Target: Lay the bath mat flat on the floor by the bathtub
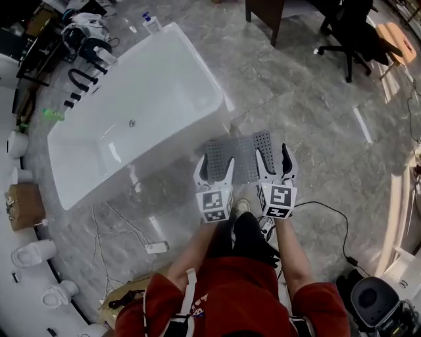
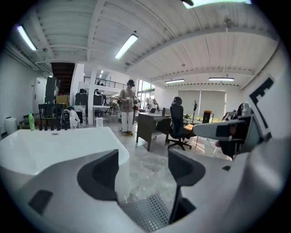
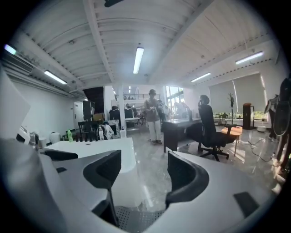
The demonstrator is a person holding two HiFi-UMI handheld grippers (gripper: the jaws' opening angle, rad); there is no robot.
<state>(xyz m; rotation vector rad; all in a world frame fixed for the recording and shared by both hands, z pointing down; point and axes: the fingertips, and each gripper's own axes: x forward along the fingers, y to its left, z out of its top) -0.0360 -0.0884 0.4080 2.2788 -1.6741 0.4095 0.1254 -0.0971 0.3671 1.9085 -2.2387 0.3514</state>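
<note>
A grey perforated bath mat (image 1: 240,155) lies on the marble floor just off the near corner of the white bathtub (image 1: 141,92). Its near edge is hidden under my two grippers. My left gripper (image 1: 214,172) hangs over the mat's left part, open with nothing between its fingers. My right gripper (image 1: 276,164) is over the mat's right part, also open and empty. In the left gripper view the mat (image 2: 145,211) shows low between the jaws of the left gripper (image 2: 143,166), with the tub (image 2: 54,145) to the left. The right gripper view shows the right gripper (image 3: 144,170), the mat (image 3: 132,220) and the tub (image 3: 107,152).
A black office chair (image 1: 348,39) and a dark desk (image 1: 266,13) stand at the far right. A black cable (image 1: 329,217) runs over the floor by my right side. A white power strip (image 1: 156,247) lies near left. A person (image 2: 127,109) stands far off.
</note>
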